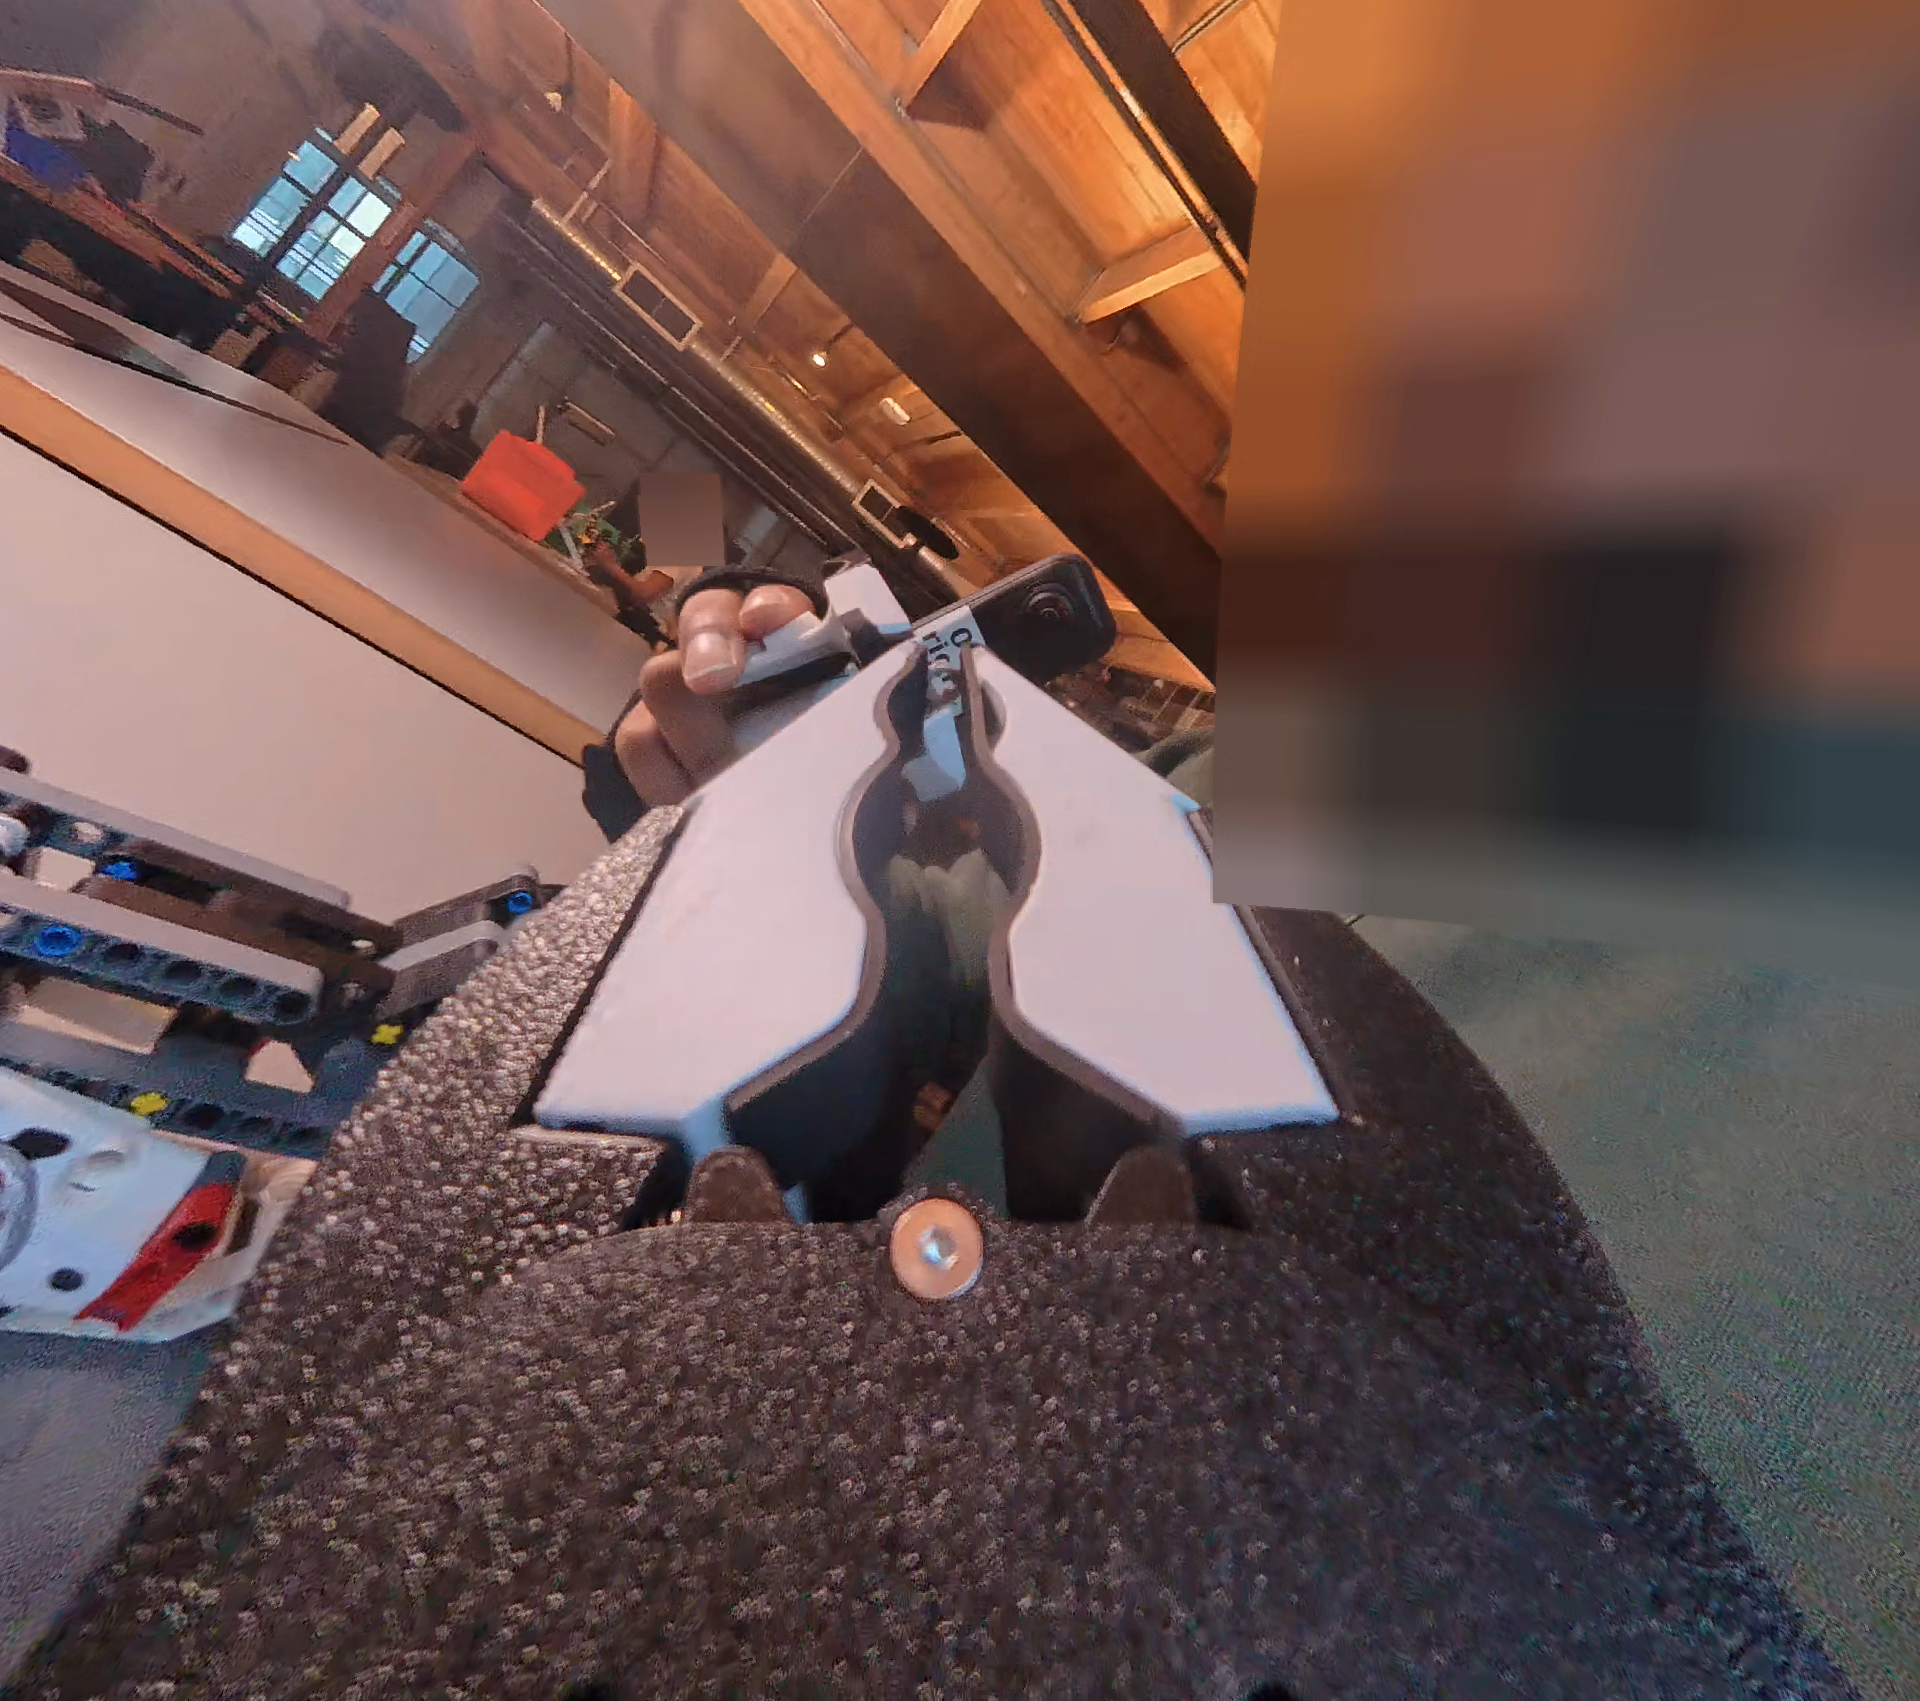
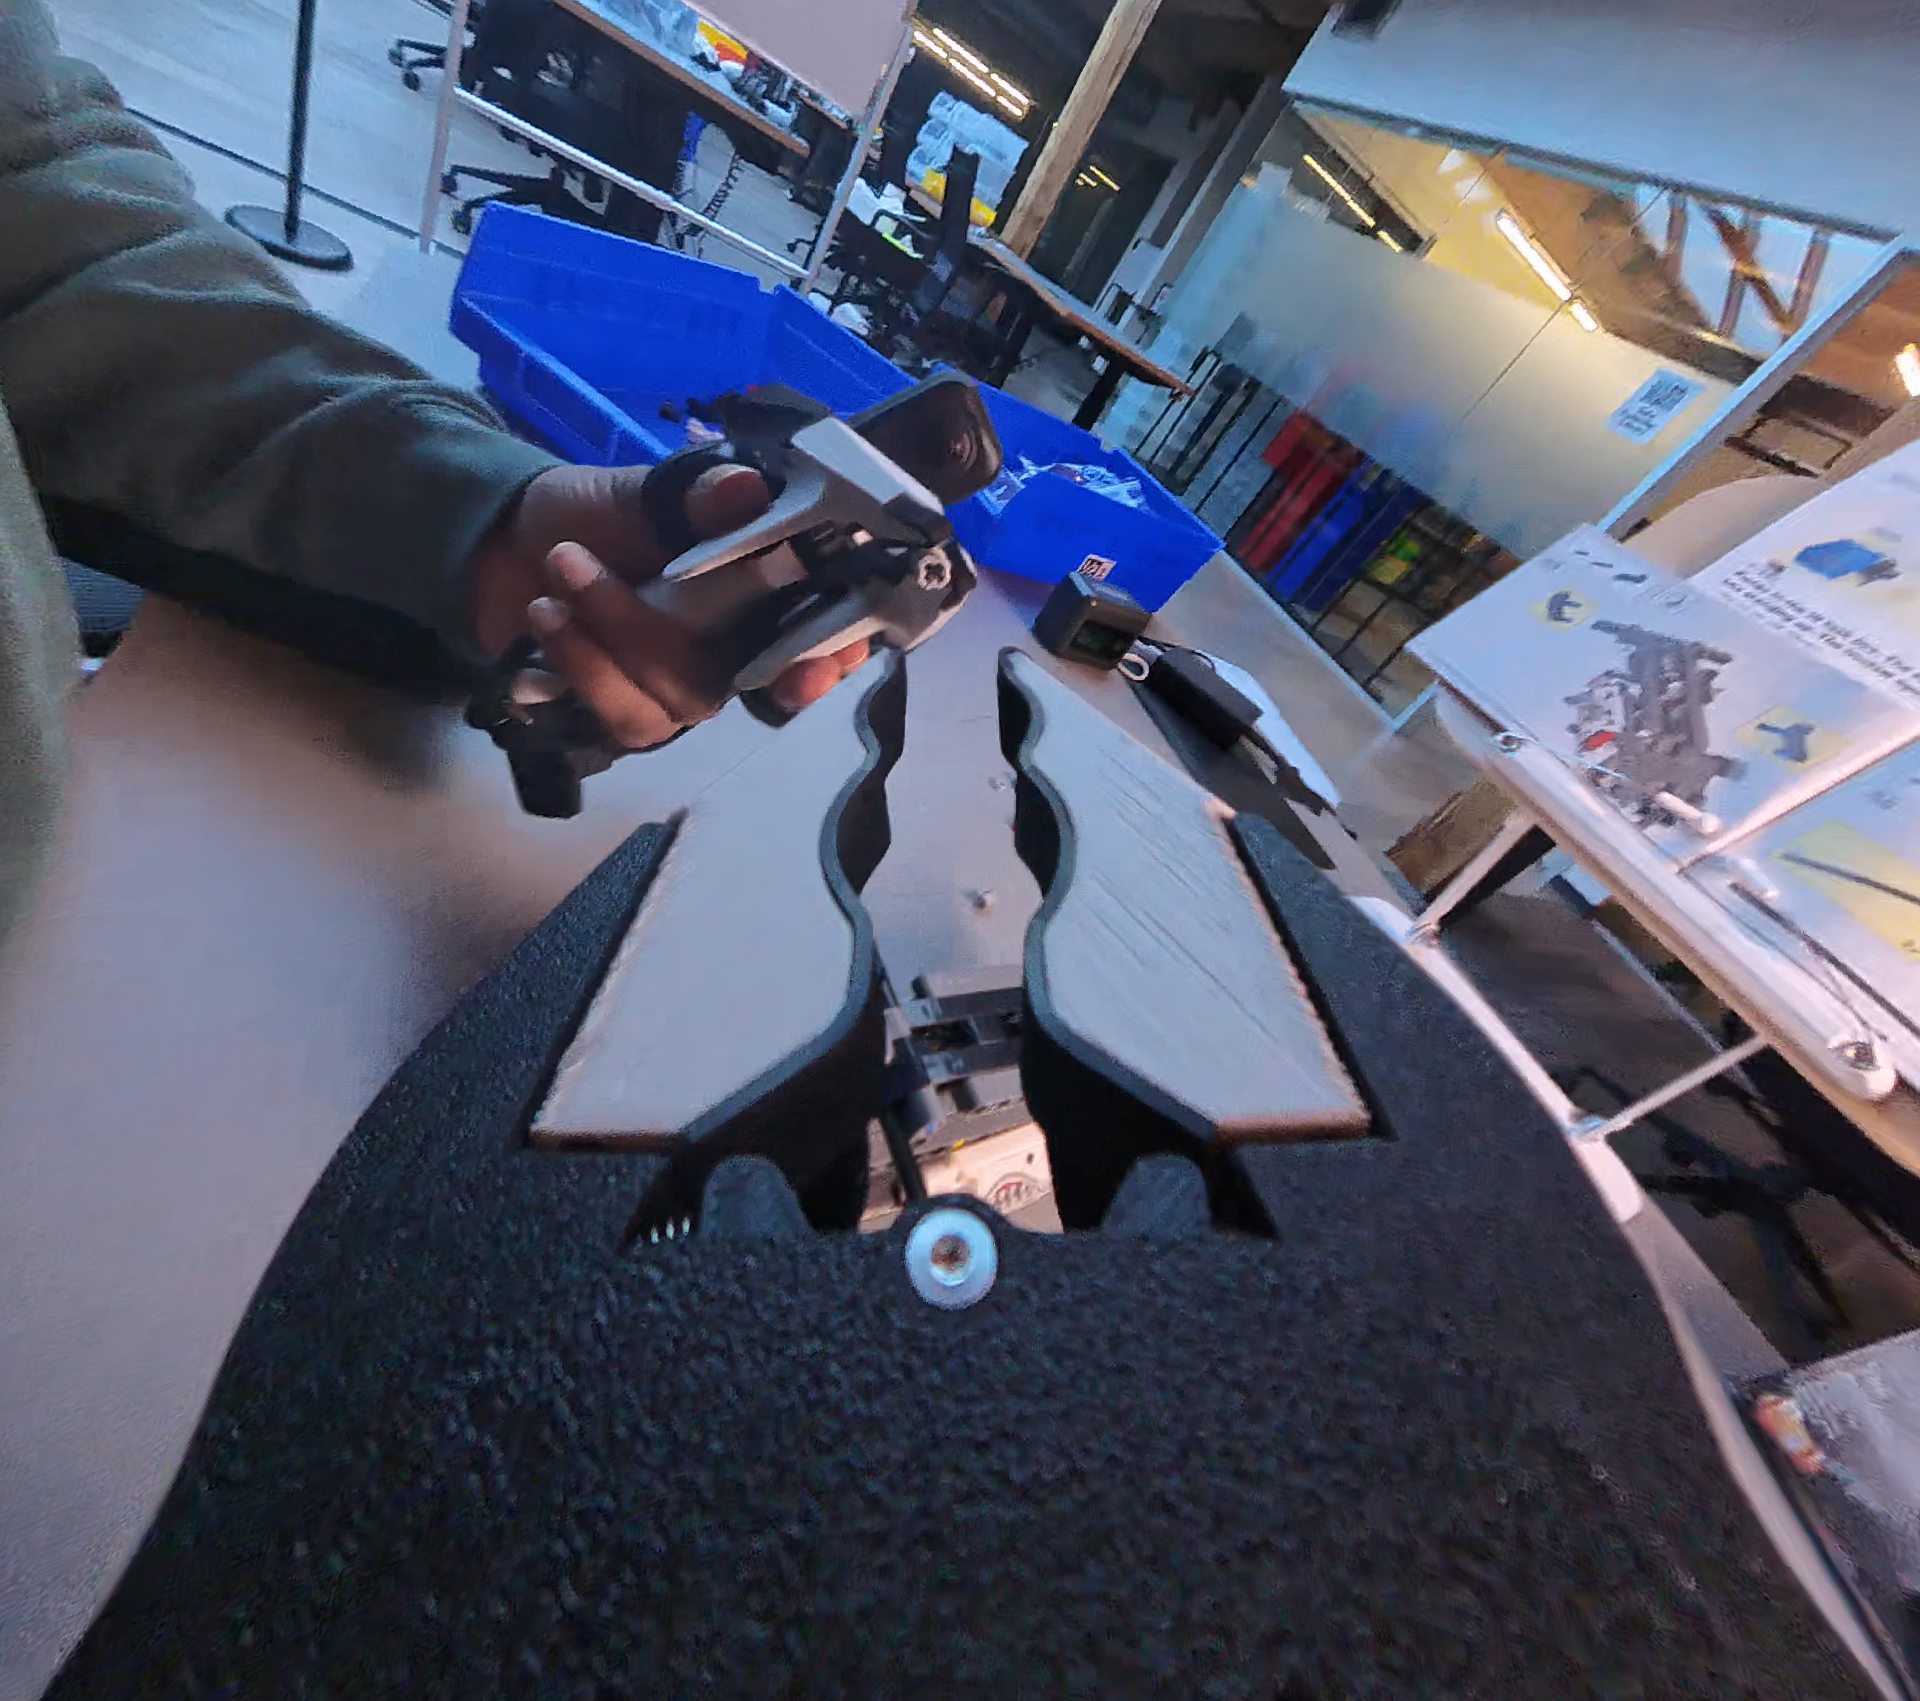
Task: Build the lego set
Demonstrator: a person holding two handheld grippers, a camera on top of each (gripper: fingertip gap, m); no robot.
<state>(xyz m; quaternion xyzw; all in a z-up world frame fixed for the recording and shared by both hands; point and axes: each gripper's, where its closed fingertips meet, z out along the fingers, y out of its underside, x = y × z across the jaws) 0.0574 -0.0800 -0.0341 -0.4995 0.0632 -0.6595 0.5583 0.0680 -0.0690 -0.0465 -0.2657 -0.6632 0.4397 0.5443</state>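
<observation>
Assembly stands between placements: neither gripper touches the lego model [image 1: 166, 976], so the step in hand appears to be fetching or presenting the next part.

**Position of the model.** The lego model lies on the table [image 2: 260, 872]. In the left wrist view it sits below and to the left of the left gripper [image 1: 938, 664]. In the right wrist view a small portion shows through the gap at the finger roots, so the right gripper [image 2: 951, 664] hangs above the model.

**Orientation.** Grey beams with blue pins lie flat, and the long axis appears to run along those beams. A white panel with a red part closes the end nearer the left wrist camera. The far end is out of frame, so the heading cannot be told.

**Fingers.**
- Right gripper: spread apart, nothing between them.
- Left gripper: drawn nearly together. Whether the pale grey piece seen in the gap is pinched there cannot be told.

**Surroundings.** A blue bin [image 2: 727, 342] of parts stands well beyond the model. An instruction booklet [image 2: 1714, 716] is propped on a stand to the right of the model.

**Next move.** The next move probably calls for checking the booklet, then lowering a gripper squarely to the beam holes.
</observation>
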